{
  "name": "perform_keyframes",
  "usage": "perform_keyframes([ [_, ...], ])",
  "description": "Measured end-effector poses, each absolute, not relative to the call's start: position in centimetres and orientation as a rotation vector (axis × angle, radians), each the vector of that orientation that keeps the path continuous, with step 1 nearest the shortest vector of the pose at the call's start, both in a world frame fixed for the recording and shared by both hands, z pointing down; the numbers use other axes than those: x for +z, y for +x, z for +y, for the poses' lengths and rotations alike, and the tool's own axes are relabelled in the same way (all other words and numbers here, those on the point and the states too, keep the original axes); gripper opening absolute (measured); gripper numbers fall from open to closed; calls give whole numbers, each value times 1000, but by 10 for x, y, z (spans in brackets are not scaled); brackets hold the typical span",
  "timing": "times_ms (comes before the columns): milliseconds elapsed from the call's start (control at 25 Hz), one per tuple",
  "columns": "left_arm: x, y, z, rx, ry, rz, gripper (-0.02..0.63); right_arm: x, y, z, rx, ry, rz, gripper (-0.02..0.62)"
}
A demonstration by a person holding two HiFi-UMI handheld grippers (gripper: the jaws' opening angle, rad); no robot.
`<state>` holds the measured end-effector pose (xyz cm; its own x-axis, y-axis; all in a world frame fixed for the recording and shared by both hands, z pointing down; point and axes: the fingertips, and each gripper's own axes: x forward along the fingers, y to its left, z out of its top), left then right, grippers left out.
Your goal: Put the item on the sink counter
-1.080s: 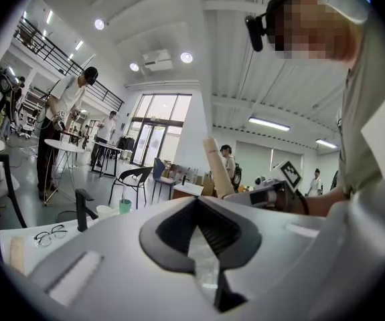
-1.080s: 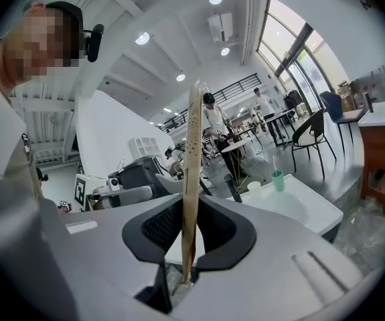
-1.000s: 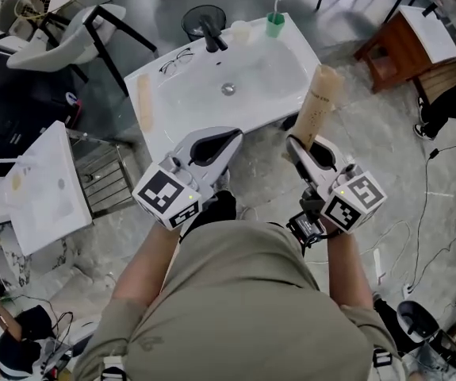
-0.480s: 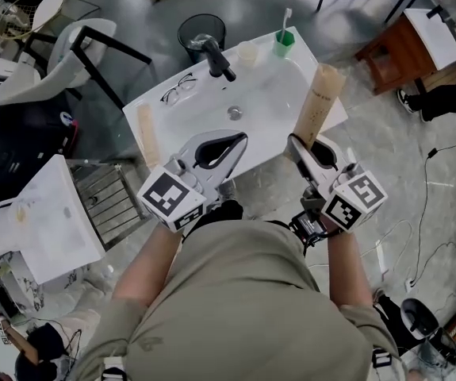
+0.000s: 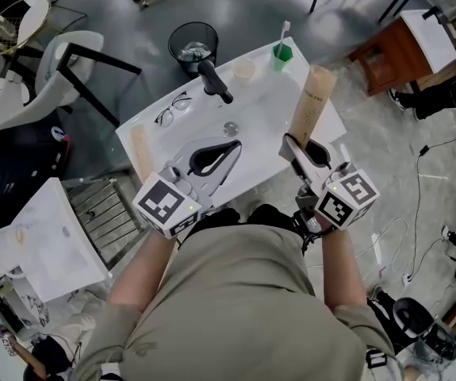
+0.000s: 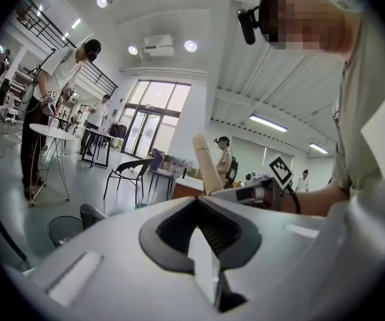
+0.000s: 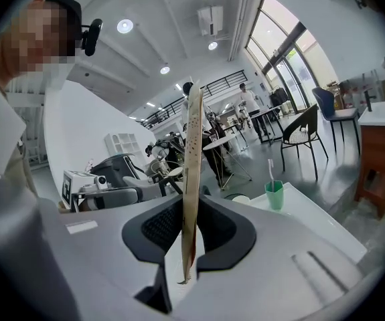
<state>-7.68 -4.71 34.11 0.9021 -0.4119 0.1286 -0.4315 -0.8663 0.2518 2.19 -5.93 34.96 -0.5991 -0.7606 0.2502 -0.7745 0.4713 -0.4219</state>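
A tan tube (image 5: 309,105) is held upright in the right gripper (image 5: 297,151), its lower end clamped between narrowly set jaws, as seen edge-on in the right gripper view (image 7: 193,132). The tube is poised ahead of that gripper, above the near right part of the white sink counter (image 5: 271,94); whether it touches the counter cannot be told. The left gripper (image 5: 231,145) is carried alongside with its jaws closed on nothing. The carrying step is judged nearly done, with placing in hand. A bare patch of counter lies just beyond the right gripper, short of the green cup (image 5: 281,51) and right of the faucet (image 5: 214,80). Next, the tube would need to be lowered there, steadied or laid flat, and the jaws opened.
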Motion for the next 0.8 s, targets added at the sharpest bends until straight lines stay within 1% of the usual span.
perform_keyframes([
  [320, 363, -55, -71, 151, 2745, -663, 6, 381, 58, -96, 822, 1367, -2612, 66],
  [800, 391, -27, -108, 211, 2648, -855, 6, 455, 131, -167, 820, 1240, -2474, 66],
])
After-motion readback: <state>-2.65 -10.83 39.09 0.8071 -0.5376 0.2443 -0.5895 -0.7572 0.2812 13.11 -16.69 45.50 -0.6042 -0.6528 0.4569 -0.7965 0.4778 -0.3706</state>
